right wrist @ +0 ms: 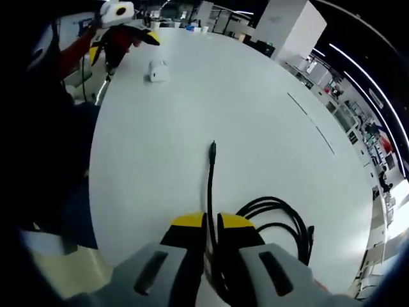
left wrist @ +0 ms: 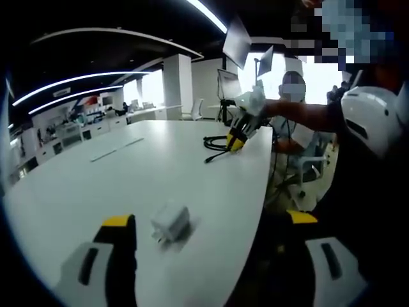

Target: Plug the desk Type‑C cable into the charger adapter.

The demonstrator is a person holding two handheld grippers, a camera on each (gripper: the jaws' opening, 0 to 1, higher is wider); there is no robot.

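Observation:
A white charger adapter (left wrist: 170, 222) lies on the white table (left wrist: 128, 179), just right of my left gripper's left fingertip (left wrist: 119, 222). My left gripper (left wrist: 211, 220) is open wide, its right jaw past the table edge. In the right gripper view, my right gripper (right wrist: 211, 220) is shut on the black Type-C cable (right wrist: 210, 179). The cable's plug end (right wrist: 213, 148) sticks out forward over the table and the rest lies coiled (right wrist: 281, 220) at the right. The adapter (right wrist: 158, 70) sits far ahead, near the left gripper (right wrist: 121, 29). The right gripper (left wrist: 246, 121) with the cable (left wrist: 217, 146) is across the table.
The table's curved edge (left wrist: 255, 211) runs close to both grippers. A person in dark clothes (left wrist: 364, 192) stands beside it. Monitors (left wrist: 238, 41), an office chair (left wrist: 307, 169) and desks (left wrist: 147, 112) are in the background.

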